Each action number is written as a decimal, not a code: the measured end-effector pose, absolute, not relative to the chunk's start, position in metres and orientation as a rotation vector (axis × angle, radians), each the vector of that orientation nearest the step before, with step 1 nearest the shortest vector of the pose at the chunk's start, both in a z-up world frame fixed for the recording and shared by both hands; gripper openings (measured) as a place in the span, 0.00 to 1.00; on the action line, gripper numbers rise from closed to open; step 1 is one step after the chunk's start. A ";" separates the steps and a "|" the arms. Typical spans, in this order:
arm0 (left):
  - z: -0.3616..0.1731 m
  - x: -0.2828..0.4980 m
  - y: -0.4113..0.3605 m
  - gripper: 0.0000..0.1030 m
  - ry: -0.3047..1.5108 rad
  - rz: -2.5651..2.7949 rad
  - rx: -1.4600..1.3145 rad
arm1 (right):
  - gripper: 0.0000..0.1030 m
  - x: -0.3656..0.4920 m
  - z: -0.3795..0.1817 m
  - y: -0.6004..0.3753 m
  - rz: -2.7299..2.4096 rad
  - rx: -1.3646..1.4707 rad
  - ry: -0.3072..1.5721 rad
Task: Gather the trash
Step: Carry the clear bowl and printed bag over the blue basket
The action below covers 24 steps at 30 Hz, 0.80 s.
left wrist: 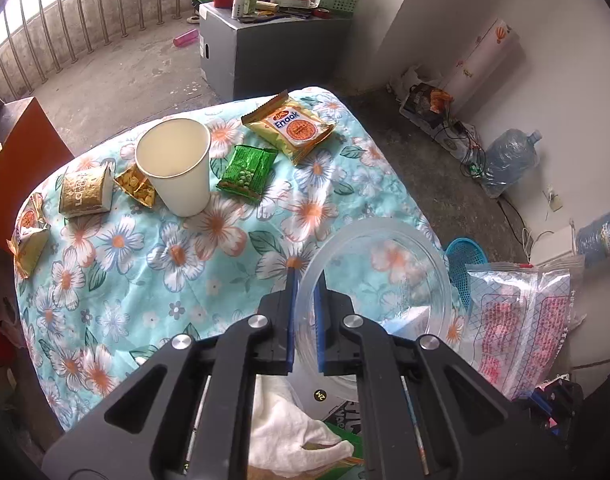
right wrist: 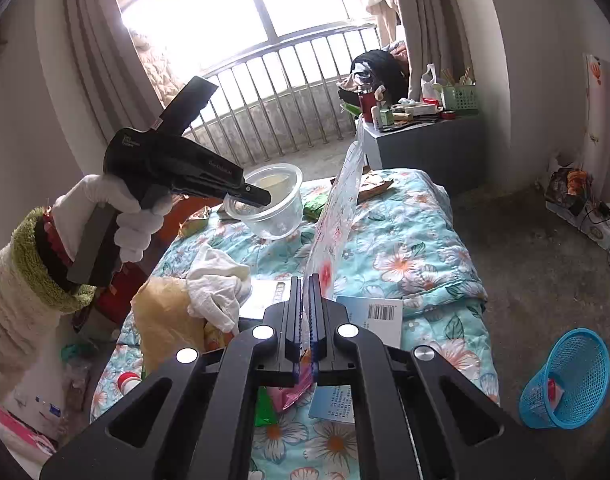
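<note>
Over the flowered bedspread [left wrist: 153,264] I am holding my left hand-held gripper [left wrist: 306,312] with its blue pads clamped on the rim of a clear plastic container [left wrist: 381,276], one pad inside the wall and one outside. From the right wrist camera the same container [right wrist: 271,206] is hanging in the air above the bed, tilted, with my white-gloved left hand [right wrist: 117,216] wrapping the grip below it.

My right hand-held gripper [right wrist: 305,320] is pinching the bottom edge of a clear zip bag [right wrist: 337,216] printed in pink, and the bag is standing up edge-on between the closed pads. In the left view that zip bag [left wrist: 521,320] is showing at the right, just beside the container.

Further up the bed a white paper cup [left wrist: 177,164] is standing upright. A green snack packet [left wrist: 247,174] is lying to its right, and a yellow Enaak packet [left wrist: 295,124] is lying beyond that near the far corner. To the cup's left a small yellow cracker packet [left wrist: 137,186] is touching its base, then a gold carton [left wrist: 85,192], then another yellow wrapper [left wrist: 27,236] at the bed's edge.

Near me a crumpled white cloth [right wrist: 217,284] is lying on the bed beside a barcoded blue and white box [right wrist: 375,314]. A blue mesh basket [right wrist: 569,384] is sitting tipped on the floor to the right of the bed, with something red inside.
</note>
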<state>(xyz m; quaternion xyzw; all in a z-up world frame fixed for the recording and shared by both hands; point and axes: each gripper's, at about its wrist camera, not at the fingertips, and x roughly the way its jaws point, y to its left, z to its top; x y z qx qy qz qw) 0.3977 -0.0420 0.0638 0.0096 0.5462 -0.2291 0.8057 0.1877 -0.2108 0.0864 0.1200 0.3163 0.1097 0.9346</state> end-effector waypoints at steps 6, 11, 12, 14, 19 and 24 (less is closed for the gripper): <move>0.080 0.376 -0.062 0.05 1.149 -0.541 0.019 | 0.04 0.162 0.098 -0.242 0.150 0.282 0.590; 0.085 0.355 -0.095 0.05 1.148 -0.600 0.040 | 0.04 0.140 0.096 -0.275 0.070 0.319 0.568; 0.085 0.351 -0.103 0.05 1.149 -0.612 0.048 | 0.04 0.136 0.095 -0.282 0.054 0.328 0.564; 0.083 0.343 -0.121 0.06 1.156 -0.637 0.061 | 0.04 0.126 0.093 -0.296 0.018 0.343 0.559; 0.072 0.324 -0.178 0.05 1.190 -0.706 0.102 | 0.04 0.101 0.084 -0.336 -0.076 0.381 0.550; 0.056 0.305 -0.251 0.06 1.214 -0.790 0.164 | 0.04 0.079 0.068 -0.383 -0.180 0.422 0.567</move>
